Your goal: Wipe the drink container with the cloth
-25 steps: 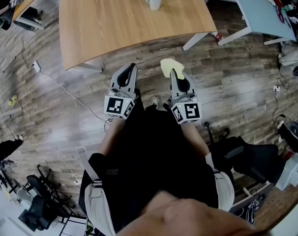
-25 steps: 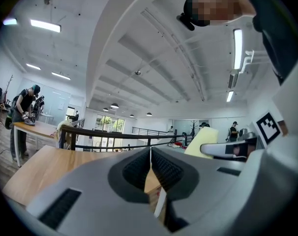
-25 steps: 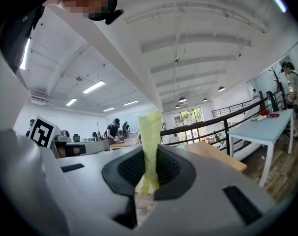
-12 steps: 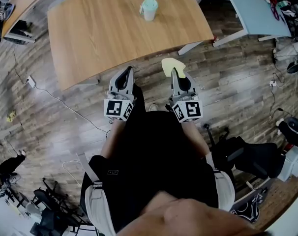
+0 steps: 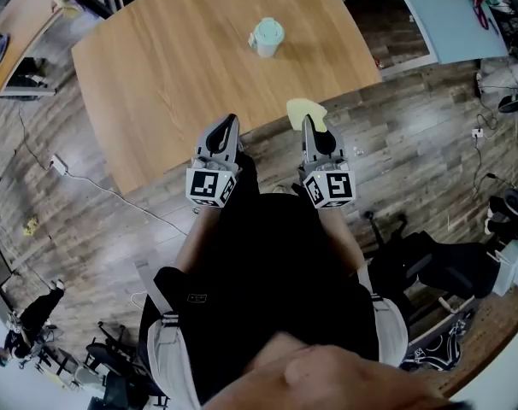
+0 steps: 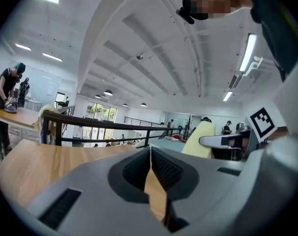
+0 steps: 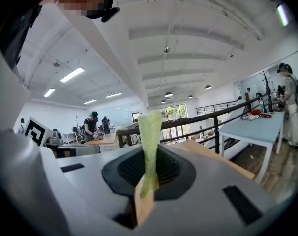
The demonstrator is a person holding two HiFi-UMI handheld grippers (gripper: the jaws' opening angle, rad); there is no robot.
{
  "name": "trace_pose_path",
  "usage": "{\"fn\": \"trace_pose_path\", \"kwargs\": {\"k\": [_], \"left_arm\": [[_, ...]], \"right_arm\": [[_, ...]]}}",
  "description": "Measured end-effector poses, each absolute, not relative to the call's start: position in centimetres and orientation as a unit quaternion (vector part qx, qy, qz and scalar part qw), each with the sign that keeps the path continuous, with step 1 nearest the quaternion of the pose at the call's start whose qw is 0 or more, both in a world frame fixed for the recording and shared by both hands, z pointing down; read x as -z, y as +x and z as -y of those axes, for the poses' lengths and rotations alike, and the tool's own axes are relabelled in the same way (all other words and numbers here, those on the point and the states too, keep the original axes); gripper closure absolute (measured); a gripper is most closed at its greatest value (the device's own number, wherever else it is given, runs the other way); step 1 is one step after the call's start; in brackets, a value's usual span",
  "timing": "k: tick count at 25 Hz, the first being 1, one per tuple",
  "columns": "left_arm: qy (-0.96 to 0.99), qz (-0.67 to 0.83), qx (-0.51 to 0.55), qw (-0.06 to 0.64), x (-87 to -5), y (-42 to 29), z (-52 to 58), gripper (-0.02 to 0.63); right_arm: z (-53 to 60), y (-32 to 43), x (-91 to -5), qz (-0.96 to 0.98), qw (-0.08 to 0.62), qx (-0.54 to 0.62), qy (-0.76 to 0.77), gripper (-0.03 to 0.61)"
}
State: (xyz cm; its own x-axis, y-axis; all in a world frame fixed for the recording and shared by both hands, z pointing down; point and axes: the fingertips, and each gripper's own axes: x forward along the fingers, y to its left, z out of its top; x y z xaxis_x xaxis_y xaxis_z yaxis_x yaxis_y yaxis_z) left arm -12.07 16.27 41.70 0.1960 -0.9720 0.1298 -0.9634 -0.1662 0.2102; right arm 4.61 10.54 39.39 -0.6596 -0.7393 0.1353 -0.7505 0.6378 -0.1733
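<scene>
The right claw (image 5: 309,125) pinches a yellow cloth (image 5: 303,109), the left claw (image 5: 230,125) is closed on nothing, and the cup (image 5: 267,37) stands on the bench (image 5: 156,67) at 12 o'clock.

Wooden table (image 5: 182,67) filled the upper frame. A pale green drink container (image 5: 266,37) stood on it toward the far side, well apart from both grippers. Left gripper (image 5: 232,120) and right gripper (image 5: 308,120) were held side by side, tips pointing away from the person and reaching the table's near edge. A yellow cloth (image 5: 303,108) stuck out from the right gripper's tip. Left tip narrowed to a point. Each gripper had a marker cube (image 5: 209,186) at its rear. Plank floor (image 5: 97,229) lay below. A light blue table (image 5: 438,7) stood at top right.
</scene>
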Motion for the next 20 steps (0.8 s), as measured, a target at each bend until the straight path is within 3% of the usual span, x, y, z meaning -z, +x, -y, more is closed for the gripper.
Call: {"fn": "trace_pose_path", "kwargs": {"k": [11,20], "left_arm": [[0.808,0.573,-0.013,0.133,-45.3,-14.2,-5.9,0.588],[0.785,0.594,-0.010,0.177,-48.9,-12.8,1.1,0.588]], "right_arm": [[-3.8,0.6,-43.2,0.889,0.067,-0.105,0.440,0.535],[3.0,1.9,-46.3,0.902,0.084,-0.116,0.408,0.535]]}}
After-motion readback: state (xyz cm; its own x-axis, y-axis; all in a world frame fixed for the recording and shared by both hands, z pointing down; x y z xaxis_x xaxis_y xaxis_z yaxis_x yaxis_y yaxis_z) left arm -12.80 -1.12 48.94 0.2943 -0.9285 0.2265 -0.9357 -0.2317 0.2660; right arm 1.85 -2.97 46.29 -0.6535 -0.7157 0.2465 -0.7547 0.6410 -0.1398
